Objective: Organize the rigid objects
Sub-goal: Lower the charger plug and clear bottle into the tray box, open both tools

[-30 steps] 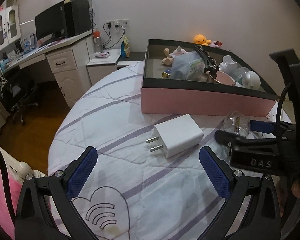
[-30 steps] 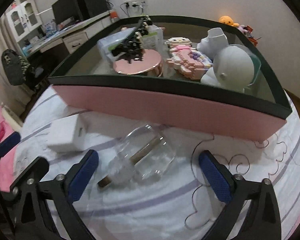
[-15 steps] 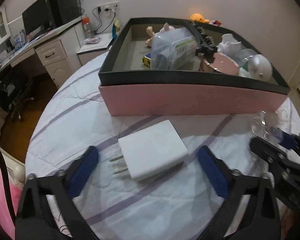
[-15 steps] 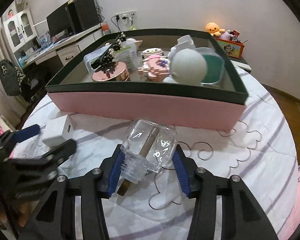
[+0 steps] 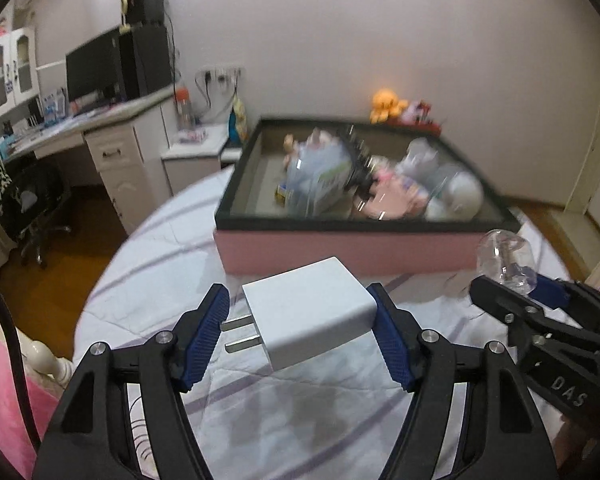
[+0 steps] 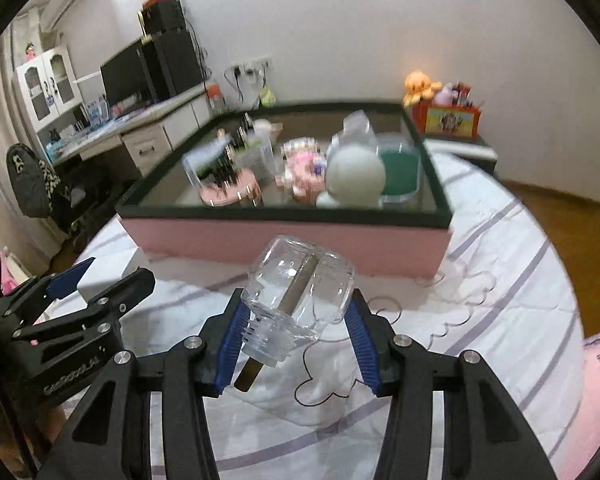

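Observation:
My left gripper [image 5: 300,336] is shut on a white plug charger [image 5: 310,312] and holds it above the striped bedsheet, prongs pointing left. My right gripper [image 6: 296,332] is shut on a clear glass jar [image 6: 300,296] with a stick inside, lifted off the sheet. The jar also shows at the right of the left wrist view [image 5: 506,256]. The pink box with a dark rim [image 5: 340,248] stands just beyond both grippers and holds several toys and trinkets; it also shows in the right wrist view [image 6: 284,236].
A white round figure [image 6: 356,176] and a teal-filled dish [image 6: 400,172] sit in the box's right part. A desk with a monitor [image 5: 96,72] and a chair stand to the left. The bed edge drops to a wooden floor [image 5: 60,280] on the left.
Both grippers closed on their objects and lifted them: the left on the charger, the right on the jar. Both views have risen and pulled back from the box.

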{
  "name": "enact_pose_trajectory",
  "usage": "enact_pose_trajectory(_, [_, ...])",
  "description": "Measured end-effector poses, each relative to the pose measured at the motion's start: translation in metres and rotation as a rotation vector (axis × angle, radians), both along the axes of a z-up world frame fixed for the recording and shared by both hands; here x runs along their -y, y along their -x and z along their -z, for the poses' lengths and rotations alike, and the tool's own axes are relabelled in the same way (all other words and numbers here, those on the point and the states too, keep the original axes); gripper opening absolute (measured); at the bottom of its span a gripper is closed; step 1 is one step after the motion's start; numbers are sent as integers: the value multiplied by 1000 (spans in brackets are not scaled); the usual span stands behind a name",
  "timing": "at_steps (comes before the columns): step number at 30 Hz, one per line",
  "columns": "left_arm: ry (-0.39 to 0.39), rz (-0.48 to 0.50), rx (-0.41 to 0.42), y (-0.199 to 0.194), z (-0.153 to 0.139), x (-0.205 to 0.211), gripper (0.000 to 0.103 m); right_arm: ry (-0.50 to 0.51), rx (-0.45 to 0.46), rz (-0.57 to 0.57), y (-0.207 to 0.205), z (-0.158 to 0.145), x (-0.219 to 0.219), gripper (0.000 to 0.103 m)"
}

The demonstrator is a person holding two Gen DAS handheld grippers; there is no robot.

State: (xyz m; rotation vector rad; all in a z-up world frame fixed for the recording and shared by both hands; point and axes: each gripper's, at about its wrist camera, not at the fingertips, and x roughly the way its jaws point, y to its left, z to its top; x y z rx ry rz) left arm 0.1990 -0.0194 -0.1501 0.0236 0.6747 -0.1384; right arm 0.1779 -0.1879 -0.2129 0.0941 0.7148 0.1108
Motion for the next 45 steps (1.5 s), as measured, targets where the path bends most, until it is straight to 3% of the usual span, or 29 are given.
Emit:
enact_pose_trajectory(13, [23, -5, 294, 83, -78, -1, 71, 71, 360, 35, 82, -84, -20, 50])
enact_pose_trajectory(17, [26, -10, 370, 108, -98, -3, 71, 122, 447, 68, 108, -103, -28, 50])
enact_pose_trajectory(22, [25, -25, 436, 132, -115, -4, 71, 96, 516, 63, 133, -121, -31, 50])
enact_pose_trajectory(36, [21, -24, 494, 148, -127, -4, 71, 116, 578, 69, 156, -134, -42, 50])
enact_pose_trajectory(41, [11, -20, 479, 131, -124, 0, 71, 113, 566, 67, 149, -131, -39, 50])
enact_pose_trajectory(45, [19, 8, 415, 96, -116, 2, 71, 107, 534, 53, 127, -126, -38, 51])
